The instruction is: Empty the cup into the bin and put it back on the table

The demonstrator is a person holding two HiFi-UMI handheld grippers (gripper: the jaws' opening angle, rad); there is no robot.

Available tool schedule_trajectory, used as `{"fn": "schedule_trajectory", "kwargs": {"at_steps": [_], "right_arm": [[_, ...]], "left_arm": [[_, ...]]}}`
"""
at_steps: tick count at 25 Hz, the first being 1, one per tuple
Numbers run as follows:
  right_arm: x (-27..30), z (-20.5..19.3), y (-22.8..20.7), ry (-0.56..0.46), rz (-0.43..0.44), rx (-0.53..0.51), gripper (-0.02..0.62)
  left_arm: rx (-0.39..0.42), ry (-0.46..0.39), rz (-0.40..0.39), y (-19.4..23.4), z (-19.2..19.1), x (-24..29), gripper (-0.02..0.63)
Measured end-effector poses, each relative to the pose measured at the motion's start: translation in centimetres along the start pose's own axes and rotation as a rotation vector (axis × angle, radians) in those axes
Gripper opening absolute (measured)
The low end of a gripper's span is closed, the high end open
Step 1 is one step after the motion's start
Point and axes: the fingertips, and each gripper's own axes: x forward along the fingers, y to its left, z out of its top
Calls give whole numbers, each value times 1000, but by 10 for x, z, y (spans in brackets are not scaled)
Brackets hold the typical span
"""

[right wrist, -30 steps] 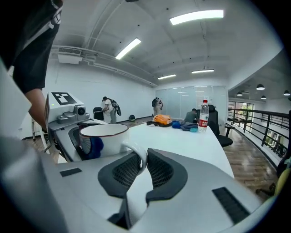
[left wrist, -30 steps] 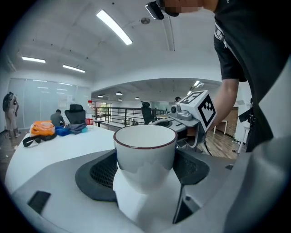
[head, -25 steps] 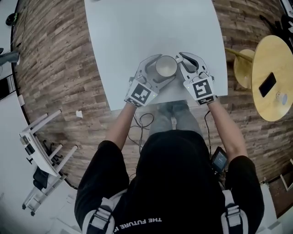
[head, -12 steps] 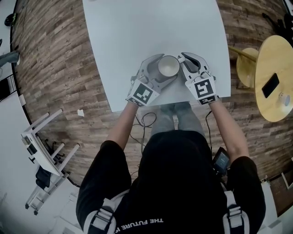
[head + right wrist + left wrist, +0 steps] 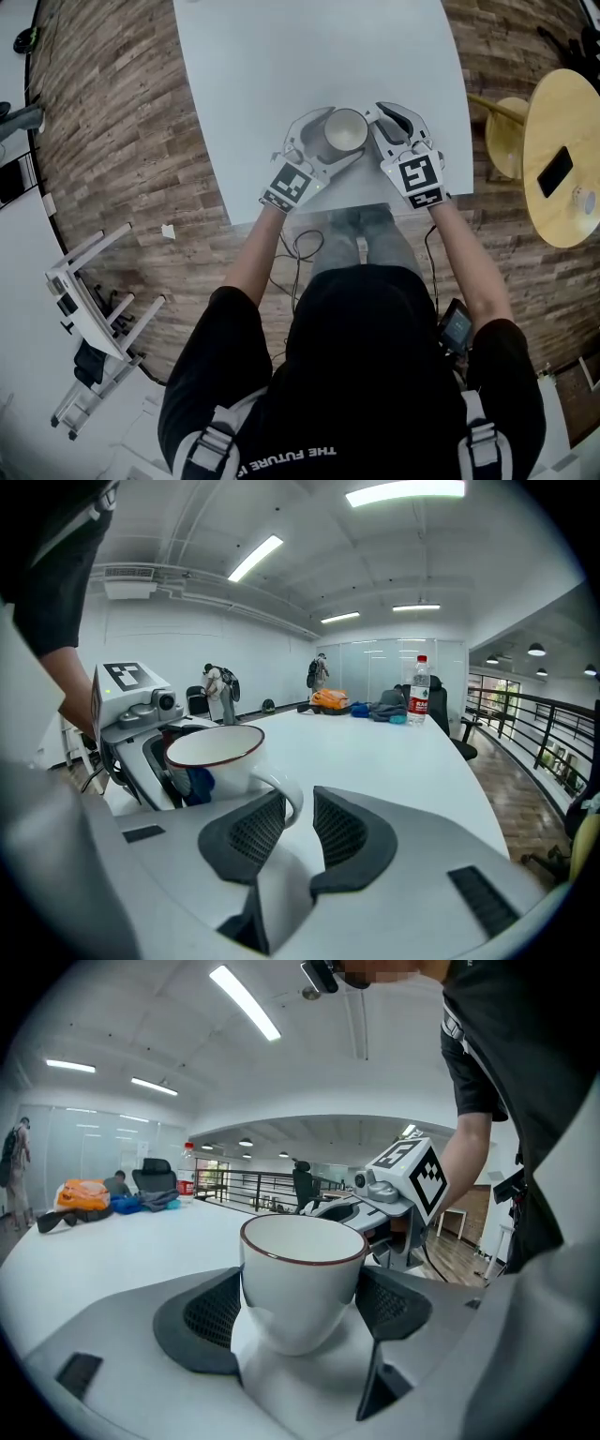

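Observation:
A white cup (image 5: pixel 345 131) with a dark red rim stands upright near the front edge of the white table (image 5: pixel 281 56). It looks empty inside. My left gripper (image 5: pixel 328 141) is shut on the cup's body (image 5: pixel 302 1274), with a black pad pressed on each side. My right gripper (image 5: pixel 377 129) is at the cup's right side. Its jaws have just been opening, and the cup's handle (image 5: pixel 287 799) sits between them. The handle lies next to the left pad (image 5: pixel 253 829), with a gap to the right one.
A round wooden table (image 5: pixel 562 159) with a phone (image 5: pixel 556 171) and a wooden stool (image 5: pixel 506 136) stand to the right. A white frame (image 5: pixel 89 300) lies on the floor at left. A water bottle (image 5: pixel 419 688) and bags (image 5: pixel 333 701) sit at the table's far end.
The cup and both grippers keep their spot near the table's front edge. Only the head view has shifted slightly.

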Motion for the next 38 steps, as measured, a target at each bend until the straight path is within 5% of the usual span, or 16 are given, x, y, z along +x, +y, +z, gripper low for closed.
{"fn": "schedule_trajectory", "kwargs": {"at_steps": [11, 16, 23, 24, 26, 27, 31, 38], "right_arm": [[-28, -11, -9, 55, -48, -2, 115], [-72, 13, -1, 8, -108, -30, 115], [-152, 91, 40, -147, -107, -20, 109], [-164, 105, 45, -180, -105, -19, 99], [-185, 125, 53, -232, -101, -3, 78], [-193, 131, 57, -251, -93, 15, 54], [-215, 147, 69, -314, -47, 96, 15], [-219, 146, 75, -314, -66, 106, 15]], "left_arm": [[-78, 6, 70, 0, -3, -27, 372], [-117, -25, 161, -20, 16, -67, 371], [-132, -190, 289, -74, 95, -142, 369], [-116, -208, 311, -84, 106, -150, 340], [-84, -245, 370, -98, 125, -162, 105], [-89, -266, 391, -104, 131, -167, 53], [-156, -329, 422, -111, 152, -178, 21], [-143, -317, 435, -108, 158, -184, 21]]}}
